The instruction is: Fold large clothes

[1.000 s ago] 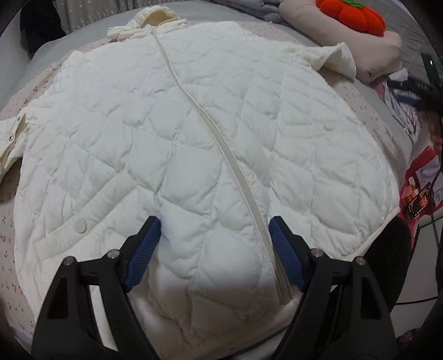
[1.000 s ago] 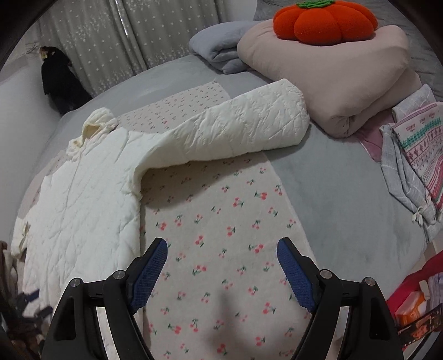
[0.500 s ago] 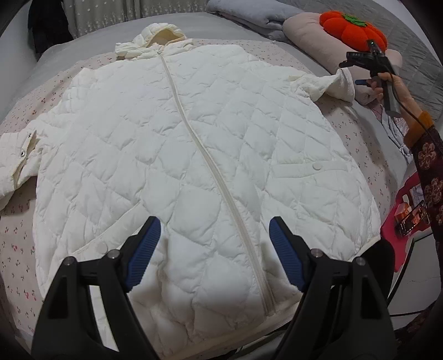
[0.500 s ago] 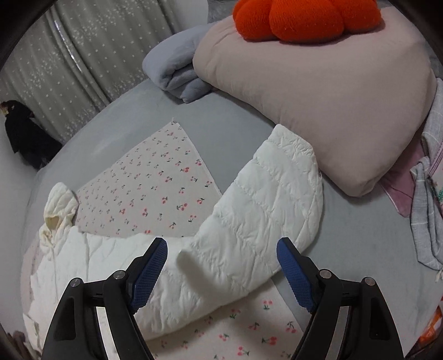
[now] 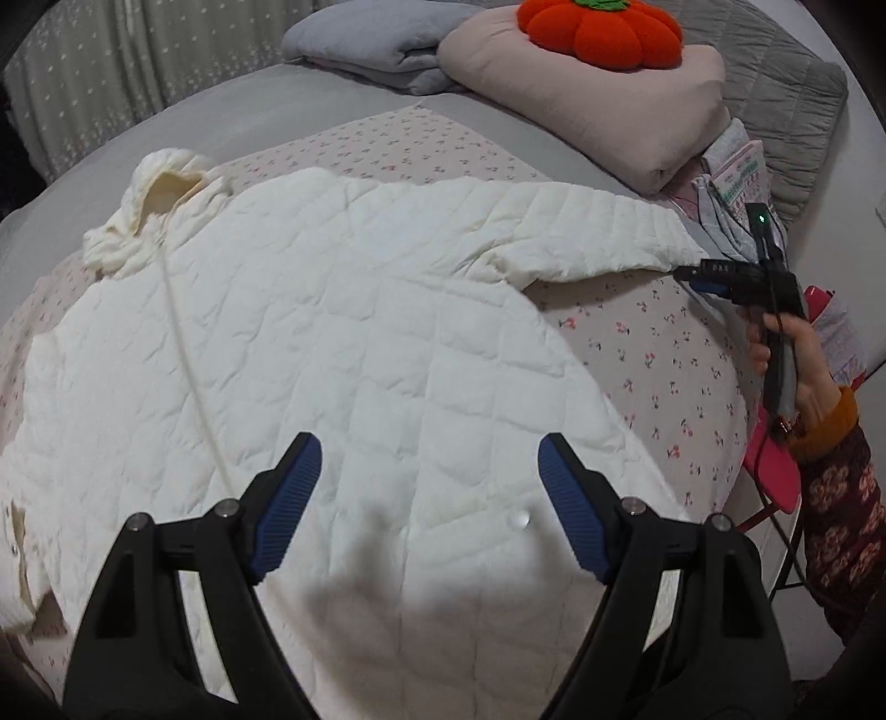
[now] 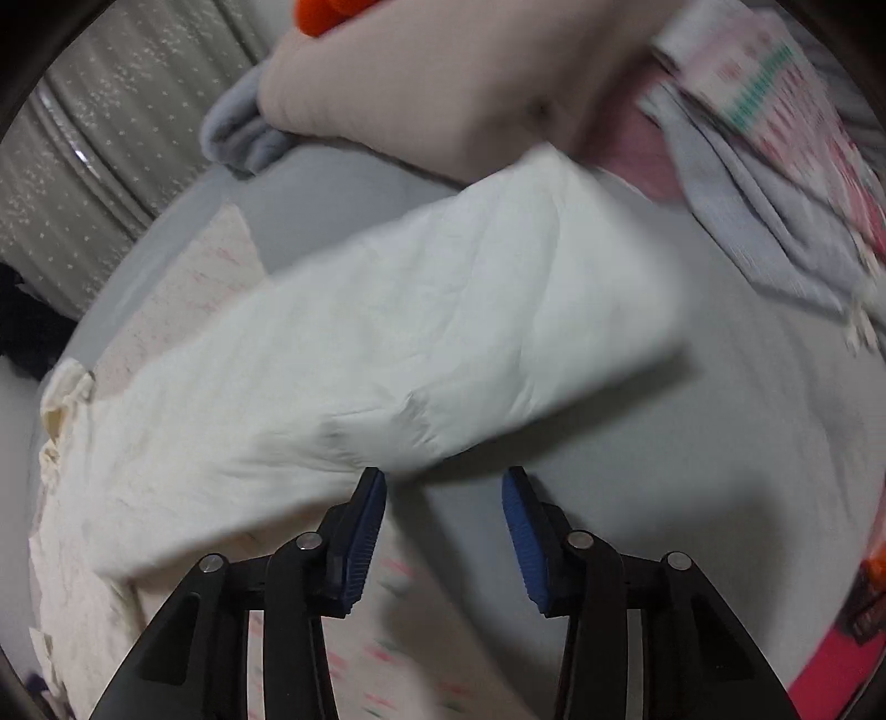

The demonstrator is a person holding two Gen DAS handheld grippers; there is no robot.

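Quilting of the white jacket [image 5: 343, 354] is lying spread across the floral sheet [image 5: 653, 343] on the bed, under the left gripper [image 5: 429, 498], whose fingers are standing released above it. From the right wrist, the right gripper [image 6: 443, 531] has just been closing with nothing between its pads, just below the blurred sleeve [image 6: 443, 332].

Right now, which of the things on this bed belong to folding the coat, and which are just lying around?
In the job:
white quilted coat
its spread sleeve
right gripper, at the cuff, jaws just been closing
left gripper, open above the coat

Lying about:
orange pumpkin cushion
pink folded blanket
grey folded blanket
patterned clothes
cherry-print sheet
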